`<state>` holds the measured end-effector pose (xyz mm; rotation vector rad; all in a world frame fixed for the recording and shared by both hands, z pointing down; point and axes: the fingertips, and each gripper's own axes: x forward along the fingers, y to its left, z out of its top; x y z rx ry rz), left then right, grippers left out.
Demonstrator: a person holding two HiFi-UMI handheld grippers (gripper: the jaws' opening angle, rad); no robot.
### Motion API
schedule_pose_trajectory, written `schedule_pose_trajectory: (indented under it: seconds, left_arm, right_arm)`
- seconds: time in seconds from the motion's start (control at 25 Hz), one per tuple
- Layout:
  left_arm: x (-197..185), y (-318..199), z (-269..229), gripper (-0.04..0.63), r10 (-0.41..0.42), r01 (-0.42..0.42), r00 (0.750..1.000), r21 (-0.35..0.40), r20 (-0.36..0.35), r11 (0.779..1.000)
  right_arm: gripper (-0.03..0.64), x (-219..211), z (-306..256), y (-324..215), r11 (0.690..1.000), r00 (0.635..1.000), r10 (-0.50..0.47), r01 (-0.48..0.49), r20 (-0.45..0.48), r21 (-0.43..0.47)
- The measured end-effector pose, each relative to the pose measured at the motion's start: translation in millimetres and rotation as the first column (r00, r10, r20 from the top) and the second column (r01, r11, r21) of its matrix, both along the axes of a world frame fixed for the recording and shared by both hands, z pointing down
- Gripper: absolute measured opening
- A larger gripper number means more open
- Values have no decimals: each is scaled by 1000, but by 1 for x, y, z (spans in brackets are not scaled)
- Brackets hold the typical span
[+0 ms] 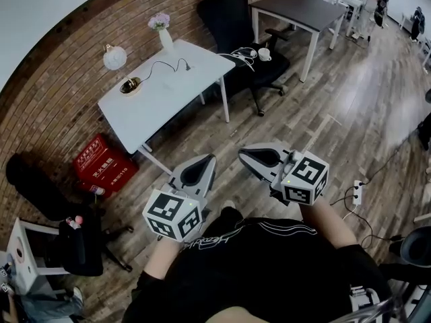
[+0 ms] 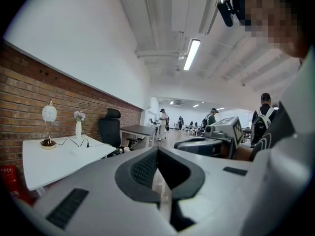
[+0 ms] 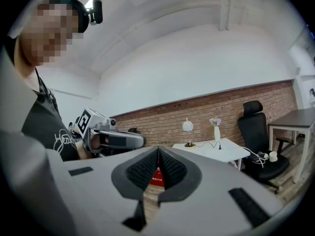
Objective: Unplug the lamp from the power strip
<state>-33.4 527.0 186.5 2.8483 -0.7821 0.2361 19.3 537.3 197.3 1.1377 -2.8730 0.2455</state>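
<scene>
The lamp (image 1: 115, 57), a white globe on a thin stem with a brass base, stands at the far left end of the white table (image 1: 168, 106). Its black cord runs across the tabletop to a plug (image 1: 183, 64) near the vase of flowers (image 1: 160, 29); I cannot make out the strip under it. Both grippers are held near the person's body, well short of the table. My left gripper (image 1: 210, 157) points toward the table, shut with nothing in it. Beside it, my right gripper (image 1: 241, 152) points left, also shut and holding nothing. The lamp (image 2: 49, 113) and plug (image 2: 88, 143) are far off in the left gripper view, as is the lamp (image 3: 187, 126) in the right gripper view.
A black office chair (image 1: 236, 19) stands right of the white table, with a dark table (image 1: 296, 9) behind it. A red box (image 1: 104, 163) sits on the wooden floor under the table's left end. A white power strip (image 1: 357, 192) lies on the floor at right. People stand far back.
</scene>
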Motion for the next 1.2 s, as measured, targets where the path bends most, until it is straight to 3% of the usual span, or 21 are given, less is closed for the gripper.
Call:
schedule_pose_trajectory:
  seconds: [0.24,0.48,1.0,1.2]
  left_arm:
    - [0,-41,15,3,-6,6,1000,-10,-16,1000]
    - [9,-112,31,3,2,-2,1000,-29,-13,1000]
    - [21,-404,54,3,-29,30,1000,-136,13,990]
    - [18,-478,60,3,-50,49,999,-171,1,984]
  right_arm:
    - [-3,6,17,-38,1000,1000,17,-17,-11,-3]
    - [-2,18,28,-108,999,1000,28,-29,-10,-14]
    - [-2,53,45,-385,995,998,58,-59,-16,-77]
    - [2,58,48,-456,993,998,67,-68,-17,-93]
